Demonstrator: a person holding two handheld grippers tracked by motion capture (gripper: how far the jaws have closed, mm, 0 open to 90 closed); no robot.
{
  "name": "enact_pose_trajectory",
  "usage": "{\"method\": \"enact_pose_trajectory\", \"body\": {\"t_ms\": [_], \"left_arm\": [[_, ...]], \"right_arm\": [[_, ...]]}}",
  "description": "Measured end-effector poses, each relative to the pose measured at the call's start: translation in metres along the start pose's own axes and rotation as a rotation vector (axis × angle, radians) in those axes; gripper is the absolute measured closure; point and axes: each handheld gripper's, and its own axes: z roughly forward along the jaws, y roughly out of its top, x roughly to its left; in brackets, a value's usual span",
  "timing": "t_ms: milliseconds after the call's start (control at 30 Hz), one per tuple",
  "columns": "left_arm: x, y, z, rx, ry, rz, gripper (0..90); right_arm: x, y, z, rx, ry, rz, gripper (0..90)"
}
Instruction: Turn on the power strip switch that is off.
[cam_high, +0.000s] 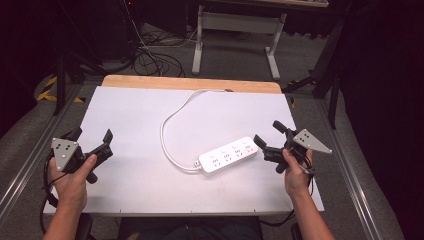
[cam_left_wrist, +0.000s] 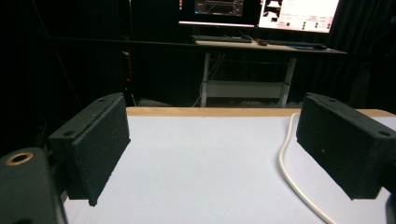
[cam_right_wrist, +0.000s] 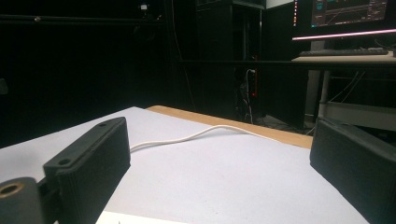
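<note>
One white power strip (cam_high: 228, 155) near the middle of the white table (cam_high: 130, 120), long axis running from near-left to far-right, four socket groups along the top. One white cord (cam_high: 172, 117) leaving the strip's left end, looping away and back toward the wooden far edge beyond the strip.

Right gripper (cam_high: 268, 137) just off the strip's right end, jaws spread wide and empty, aimed back toward the strip. In the right gripper view, a sliver of white at the bottom edge between the jaws, likely the strip's end; cord (cam_right_wrist: 187, 136) curving across beyond.

Left gripper (cam_high: 90, 137) well left of the strip, likewise gaping wide with nothing held, pointed past the strip's left side; cord (cam_left_wrist: 292, 177) passing near its right-hand jaw in the left gripper view.

Two grippers, one strip, one cord. Right hand clearly the nearer; probably a short reach leftward along the strip's long axis to close on its end.
</note>
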Motion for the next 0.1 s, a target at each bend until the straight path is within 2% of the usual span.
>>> {"method": "enact_pose_trajectory", "body": {"t_ms": [100], "left_arm": [[0.0, 0.0, 0.0, 0.0, 0.0, 0.001, 10.0]], "right_arm": [[0.0001, 0.0001, 0.0, -0.002, -0.002, -0.002, 5.4]]}}
